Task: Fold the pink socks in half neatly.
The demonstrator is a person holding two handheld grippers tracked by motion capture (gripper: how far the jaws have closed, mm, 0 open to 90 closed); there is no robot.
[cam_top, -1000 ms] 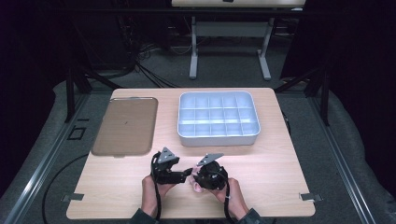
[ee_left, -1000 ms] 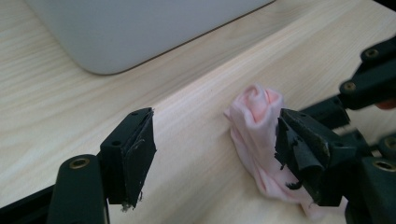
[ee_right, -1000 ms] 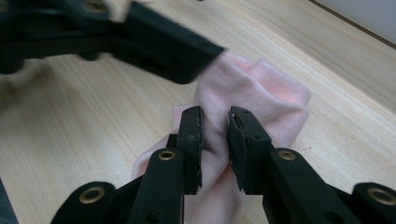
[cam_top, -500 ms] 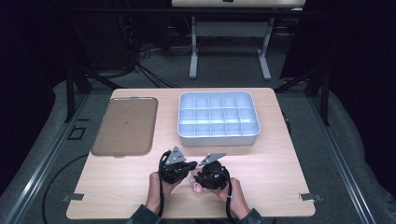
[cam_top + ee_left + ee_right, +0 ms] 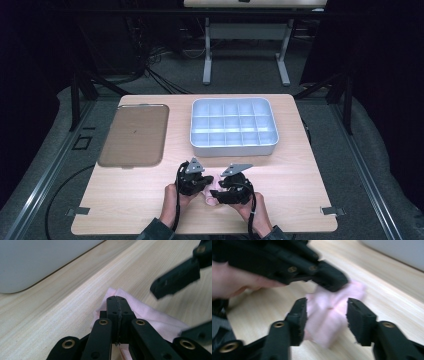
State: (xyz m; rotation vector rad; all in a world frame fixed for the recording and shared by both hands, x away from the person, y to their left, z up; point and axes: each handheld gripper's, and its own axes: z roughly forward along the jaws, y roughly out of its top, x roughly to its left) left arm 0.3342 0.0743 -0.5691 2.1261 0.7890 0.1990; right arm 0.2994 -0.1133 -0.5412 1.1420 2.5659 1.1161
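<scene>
Pink cloth pinched between two claws at the near edge

On the wooden desk [image 5: 300, 165], the largest thing is the pale blue compartment tray [image 5: 233, 127], standing at the far side, right of centre. Left of it, well apart, lies the flat brown tray [image 5: 134, 135], reaching to the left edge. Nearer, at the near middle, a person's two hands come in from below, each with a black claw, the two almost touching. The left claw [image 5: 202, 181] has its jaws pressed together, pinching a fold of the pink cloth [image 5: 150, 315], which bunches around its tips in the left gripper view. The right claw [image 5: 327, 315] has just been opening: its jaws stand spread, with the cloth lying between them and the pads off it. The pink cloth itself, smallest of all, rests crumpled on the desk between the two claws, near the near edge and well apart from both trays.
</scene>
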